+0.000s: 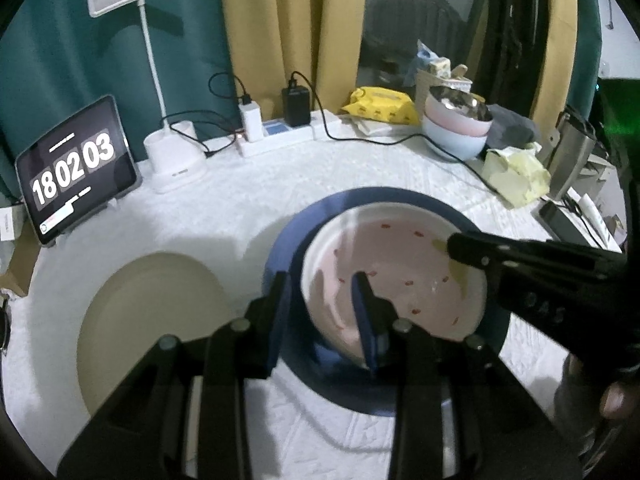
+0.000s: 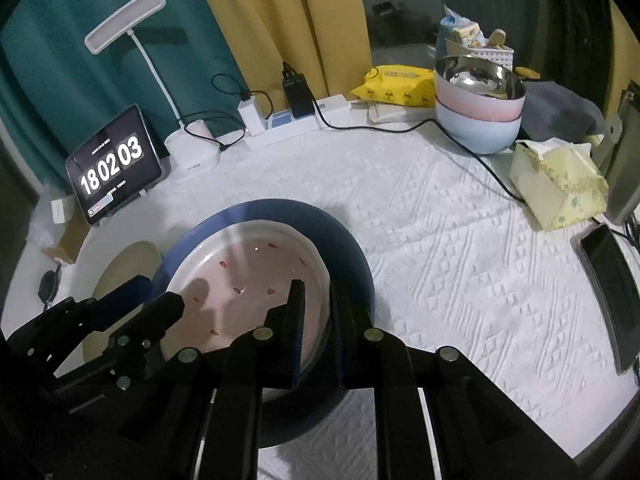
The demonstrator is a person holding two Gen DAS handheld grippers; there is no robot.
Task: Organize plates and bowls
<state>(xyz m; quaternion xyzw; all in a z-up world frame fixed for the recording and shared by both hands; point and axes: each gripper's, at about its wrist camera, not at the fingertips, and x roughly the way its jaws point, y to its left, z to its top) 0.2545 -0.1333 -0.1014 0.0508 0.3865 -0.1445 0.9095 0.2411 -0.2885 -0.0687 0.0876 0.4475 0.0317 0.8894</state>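
A pink plate with red specks sits over a larger blue plate on the white cloth. My left gripper straddles the pink plate's near left rim, jaws apart. My right gripper is shut on the pink plate's right rim; it shows as a black arm in the left wrist view. A beige plate lies to the left. Stacked bowls, steel in pink in pale blue, stand at the back right.
A tablet clock, a desk lamp and a power strip with chargers line the back. A yellow wipes pack, a tissue box and a phone lie at the right.
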